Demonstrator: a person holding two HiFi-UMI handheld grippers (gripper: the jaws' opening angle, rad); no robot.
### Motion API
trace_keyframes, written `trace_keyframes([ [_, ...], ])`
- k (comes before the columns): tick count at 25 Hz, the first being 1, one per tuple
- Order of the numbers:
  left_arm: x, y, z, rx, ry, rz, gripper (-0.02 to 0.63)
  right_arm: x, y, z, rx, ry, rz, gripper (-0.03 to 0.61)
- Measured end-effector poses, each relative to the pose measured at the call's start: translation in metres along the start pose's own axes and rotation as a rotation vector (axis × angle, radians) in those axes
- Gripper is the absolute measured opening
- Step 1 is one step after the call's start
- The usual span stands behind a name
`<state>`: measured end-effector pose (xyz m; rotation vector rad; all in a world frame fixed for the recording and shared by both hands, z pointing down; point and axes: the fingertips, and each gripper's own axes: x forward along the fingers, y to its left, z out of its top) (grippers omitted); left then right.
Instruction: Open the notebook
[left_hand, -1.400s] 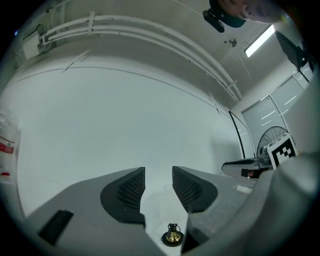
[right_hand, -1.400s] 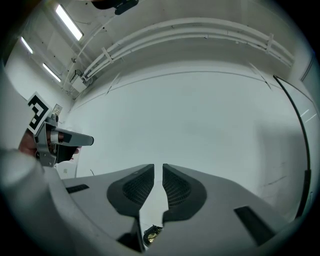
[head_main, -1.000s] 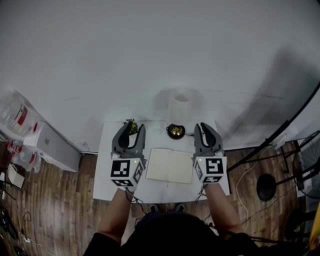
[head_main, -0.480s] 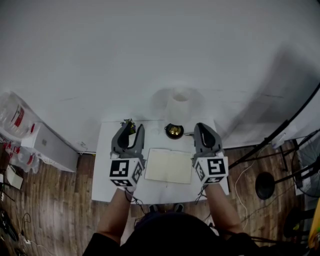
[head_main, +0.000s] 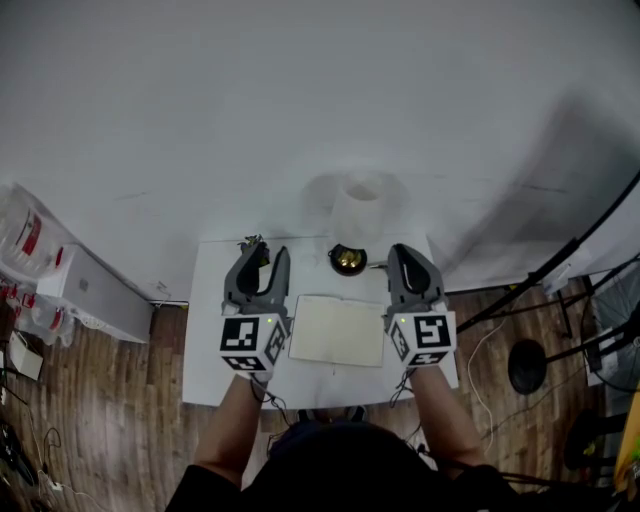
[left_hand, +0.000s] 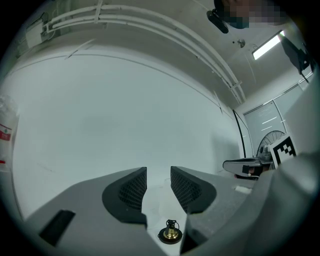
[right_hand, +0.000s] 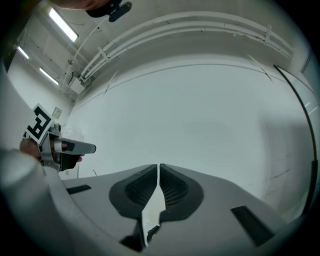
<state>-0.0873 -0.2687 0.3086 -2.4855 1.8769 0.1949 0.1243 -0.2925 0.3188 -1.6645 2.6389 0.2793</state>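
The notebook (head_main: 338, 331) lies flat on the white table (head_main: 210, 370), showing a plain cream face, between my two grippers. My left gripper (head_main: 258, 256) hovers over the table's left part, just left of the notebook, its jaws apart with nothing between them (left_hand: 158, 182). On the notebook's right edge side my right gripper (head_main: 411, 254) hangs with its jaws closed together on nothing (right_hand: 158, 182). Both point away from me, roughly level, above the table. Neither touches the notebook.
A small brass bell (head_main: 349, 260) on a dark base stands behind the notebook; in the left gripper view the bell (left_hand: 170, 233) shows below the jaws. A white cylinder (head_main: 362, 205) stands at the table's back edge, a small dark object (head_main: 252, 245) at back left. Wall beyond.
The right gripper's jaws have closed from apart to together. The left gripper has shifted slightly. The notebook lies where it was.
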Motion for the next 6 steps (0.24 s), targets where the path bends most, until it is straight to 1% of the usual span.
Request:
trace_keyframes([
  [2,0.002,0.004,-0.003,-0.003,0.005,-0.003,0.147,0.003,0.004,-0.004,-0.001,0.011,0.0,0.017],
  [6,0.011,0.015,-0.004,-0.006,0.001,-0.006,0.147,0.017,0.007,-0.001,-0.005,0.0,0.0,0.017],
])
